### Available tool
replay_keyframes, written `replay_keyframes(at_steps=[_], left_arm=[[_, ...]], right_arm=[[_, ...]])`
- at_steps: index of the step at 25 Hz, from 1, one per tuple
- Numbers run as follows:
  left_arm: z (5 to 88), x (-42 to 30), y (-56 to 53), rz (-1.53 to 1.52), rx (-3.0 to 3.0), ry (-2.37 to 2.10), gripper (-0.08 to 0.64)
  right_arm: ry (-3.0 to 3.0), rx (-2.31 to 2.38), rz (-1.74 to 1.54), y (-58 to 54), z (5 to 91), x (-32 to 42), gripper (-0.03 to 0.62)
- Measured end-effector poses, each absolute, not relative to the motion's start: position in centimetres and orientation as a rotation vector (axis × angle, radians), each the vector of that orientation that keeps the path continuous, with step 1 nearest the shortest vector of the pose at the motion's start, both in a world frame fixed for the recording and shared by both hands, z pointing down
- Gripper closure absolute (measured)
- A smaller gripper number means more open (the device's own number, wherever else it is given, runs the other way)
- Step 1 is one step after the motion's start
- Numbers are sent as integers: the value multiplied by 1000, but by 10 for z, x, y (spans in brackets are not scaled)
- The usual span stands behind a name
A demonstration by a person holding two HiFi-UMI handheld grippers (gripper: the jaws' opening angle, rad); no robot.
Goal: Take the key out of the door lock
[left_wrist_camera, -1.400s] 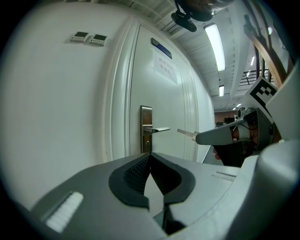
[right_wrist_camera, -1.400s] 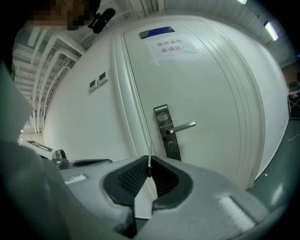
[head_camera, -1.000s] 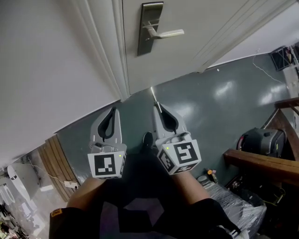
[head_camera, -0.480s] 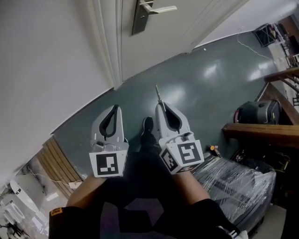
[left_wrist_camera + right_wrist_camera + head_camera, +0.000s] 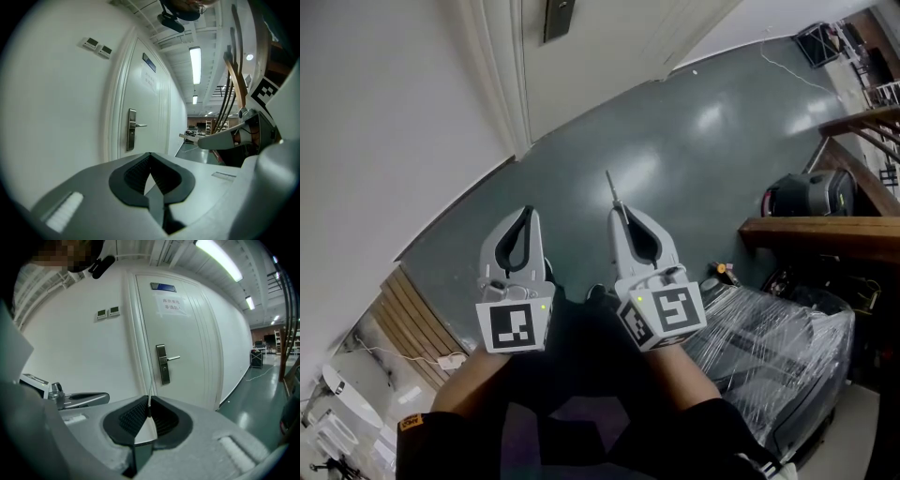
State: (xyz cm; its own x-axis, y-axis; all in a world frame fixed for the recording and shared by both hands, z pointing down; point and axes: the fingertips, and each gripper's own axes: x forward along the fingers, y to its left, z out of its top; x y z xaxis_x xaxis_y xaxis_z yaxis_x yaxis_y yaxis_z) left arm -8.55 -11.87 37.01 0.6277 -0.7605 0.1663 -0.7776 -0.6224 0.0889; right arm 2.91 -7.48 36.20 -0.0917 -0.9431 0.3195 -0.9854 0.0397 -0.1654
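Note:
The white door's metal lock plate [image 5: 559,19] shows at the top edge of the head view, well away from both grippers, and also appears in the left gripper view as lock plate and lever [image 5: 131,136] and in the right gripper view [image 5: 163,364]. My right gripper [image 5: 616,212] is shut on the key [image 5: 610,187], whose thin metal blade sticks out past the tips toward the door; the key [image 5: 149,404] stands upright between the pads. My left gripper [image 5: 526,212] hangs beside it to the left, shut with nothing in it. No key shows in the lock.
Grey-green floor [image 5: 675,141] lies between me and the door. A wooden rail [image 5: 825,232], a plastic-wrapped bundle [image 5: 787,347] and a black bag [image 5: 811,192] stand at the right. Wooden slats [image 5: 417,323] lean at the lower left. The white wall [image 5: 384,122] runs along the left.
Both grippers have drawn back from the door together; the lock plate has slid to the top edge of the head view, its lever now out of frame. The key stays in the right gripper.

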Motion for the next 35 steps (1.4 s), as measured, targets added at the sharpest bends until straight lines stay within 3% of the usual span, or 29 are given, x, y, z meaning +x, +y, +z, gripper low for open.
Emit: replay_keyframes(at_steps=[16, 35], left_arm=[[361, -25, 47, 219, 2722, -1341, 541], [335, -64, 152, 180, 2680, -1519, 541]], right_arm=[[-2268, 1963, 498, 86, 367, 77, 577], [-2374, 1845, 398, 182, 344, 42, 577]])
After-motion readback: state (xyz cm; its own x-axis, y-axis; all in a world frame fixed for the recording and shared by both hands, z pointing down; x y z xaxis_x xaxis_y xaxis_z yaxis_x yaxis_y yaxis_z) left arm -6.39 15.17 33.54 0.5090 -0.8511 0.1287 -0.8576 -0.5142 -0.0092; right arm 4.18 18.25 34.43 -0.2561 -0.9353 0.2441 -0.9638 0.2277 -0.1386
